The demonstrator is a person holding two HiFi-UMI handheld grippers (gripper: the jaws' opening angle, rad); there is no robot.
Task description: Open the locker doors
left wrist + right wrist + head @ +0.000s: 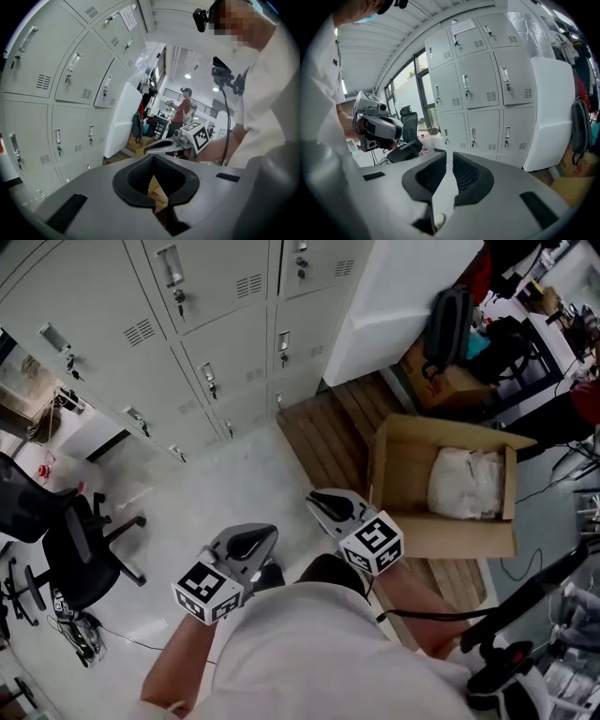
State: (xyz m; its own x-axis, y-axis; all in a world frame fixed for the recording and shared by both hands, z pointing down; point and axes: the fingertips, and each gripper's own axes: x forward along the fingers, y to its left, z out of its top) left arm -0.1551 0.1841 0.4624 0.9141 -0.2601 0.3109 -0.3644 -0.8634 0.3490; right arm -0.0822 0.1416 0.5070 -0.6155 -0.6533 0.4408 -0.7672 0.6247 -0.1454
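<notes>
A bank of pale grey lockers stands ahead, every door shut, each with a small handle and a vent. The lockers fill the left of the left gripper view, and the lockers sit mid-frame in the right gripper view. My left gripper hangs low in front of me, well short of the doors. Its jaws meet at the tips with nothing between them. My right gripper is beside it, also far from the doors. A narrow slit shows between its jaws, which hold nothing.
An open cardboard box with a white bag lies on wooden planks to my right. A black office chair stands at my left. A white block adjoins the lockers, with a backpack behind it.
</notes>
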